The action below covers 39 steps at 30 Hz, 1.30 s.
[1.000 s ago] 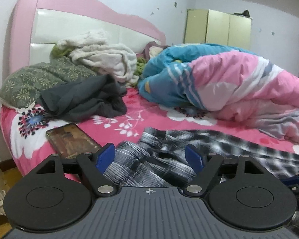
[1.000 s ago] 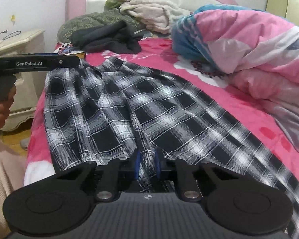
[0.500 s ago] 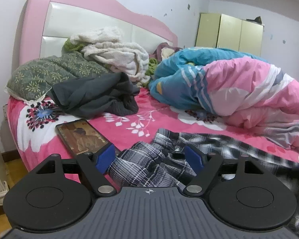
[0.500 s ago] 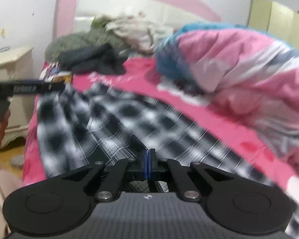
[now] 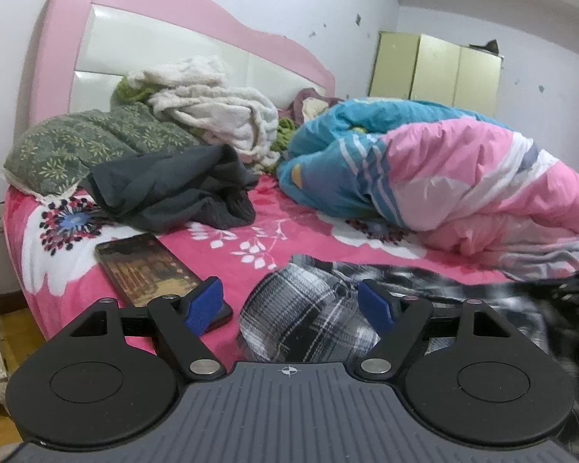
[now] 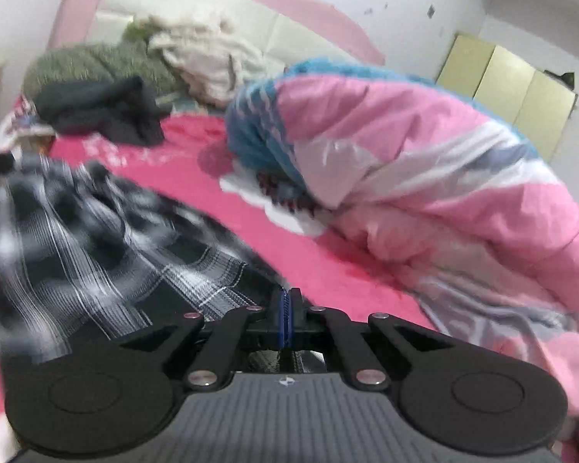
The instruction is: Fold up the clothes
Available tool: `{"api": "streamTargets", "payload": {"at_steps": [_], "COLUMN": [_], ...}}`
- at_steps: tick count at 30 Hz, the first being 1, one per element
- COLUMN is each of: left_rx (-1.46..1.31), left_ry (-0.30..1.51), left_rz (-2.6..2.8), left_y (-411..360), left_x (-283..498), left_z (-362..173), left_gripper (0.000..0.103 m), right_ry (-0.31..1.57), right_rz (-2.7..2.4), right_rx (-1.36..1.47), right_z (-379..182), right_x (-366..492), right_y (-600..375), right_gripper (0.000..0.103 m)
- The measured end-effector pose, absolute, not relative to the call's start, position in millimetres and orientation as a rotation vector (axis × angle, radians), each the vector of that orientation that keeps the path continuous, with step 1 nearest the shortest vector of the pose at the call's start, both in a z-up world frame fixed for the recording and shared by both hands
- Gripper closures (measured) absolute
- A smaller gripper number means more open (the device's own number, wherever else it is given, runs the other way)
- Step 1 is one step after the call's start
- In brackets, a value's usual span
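The checked cloth (image 5: 308, 316) was bunched up at the bottom middle of the left view, on the pink bed (image 5: 251, 239). The left tongs (image 5: 289, 305) were held wide apart around that bunch, with the right pad against it. A phone (image 5: 150, 270) was seen just left of them. The right tongs (image 6: 285, 320) were pressed together, and in the blurry right view it could not be told if the cloth (image 6: 108, 247) was pinched

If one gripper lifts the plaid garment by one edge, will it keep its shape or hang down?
The plaid garment already lies bunched in soft folds, so it would probably droop. It looks thin, likely light. Held by the right gripper alone, its free part may drag over the pink bedsheet.
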<state>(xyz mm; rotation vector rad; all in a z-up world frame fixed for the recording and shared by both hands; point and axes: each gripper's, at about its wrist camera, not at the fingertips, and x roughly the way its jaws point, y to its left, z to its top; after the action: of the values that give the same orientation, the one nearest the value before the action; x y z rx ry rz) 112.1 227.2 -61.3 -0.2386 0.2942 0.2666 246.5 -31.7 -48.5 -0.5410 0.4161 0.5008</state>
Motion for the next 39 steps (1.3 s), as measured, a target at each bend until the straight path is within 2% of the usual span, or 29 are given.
{"api": "streamTargets", "payload": {"at_steps": [3, 5, 7, 10, 13, 27, 32, 34, 36, 37, 39], "left_rx": [-0.227, -0.228, -0.234, -0.240, -0.250, -0.277, -0.289, -0.290, -0.291, -0.291, -0.291], "left_ry": [0.318, 0.330, 0.338, 0.350, 0.356, 0.376, 0.387, 0.388, 0.391, 0.392, 0.395], "left_rz": [0.265, 0.268, 0.270, 0.276, 0.281, 0.273, 0.268, 0.268, 0.269, 0.270, 0.271], "left_y": [224, 223, 224, 223, 224, 229, 230, 230, 230, 230, 230], "left_x": [116, 117, 118, 119, 120, 123, 124, 124, 124, 125, 125], "left_z": [-63, -64, -65, -66, -66, -68, -70, -70, -70, -70, -71], "left_gripper": [0.026, 0.026, 0.026, 0.026, 0.026, 0.028, 0.030, 0.030, 0.030, 0.030, 0.030], "right_ry": [0.447, 0.459, 0.472, 0.397, 0.426, 0.651, 0.676, 0.662, 0.634, 0.620, 0.565], "right_rz": [0.510, 0.524, 0.538, 0.642, 0.791, 1.145, 1.153, 1.141, 1.125, 1.117, 1.092], "right_rx": [-0.552, -0.553, -0.553, -0.470, -0.421, -0.536, -0.530, -0.541, -0.570, -0.584, -0.615], "right_z": [-53, -50, -47, -16, -4, -51, -57, -60, -61, -61, -59], "right_x": [253, 255, 257, 251, 262, 305, 300, 295, 287, 283, 272], "right_y": [-35, -39, -44, -50, -29, 105, 105, 106, 109, 110, 110], "right_gripper": [0.100, 0.090, 0.068, 0.059, 0.059, 0.061, 0.071, 0.087, 0.096, 0.101, 0.102]}}
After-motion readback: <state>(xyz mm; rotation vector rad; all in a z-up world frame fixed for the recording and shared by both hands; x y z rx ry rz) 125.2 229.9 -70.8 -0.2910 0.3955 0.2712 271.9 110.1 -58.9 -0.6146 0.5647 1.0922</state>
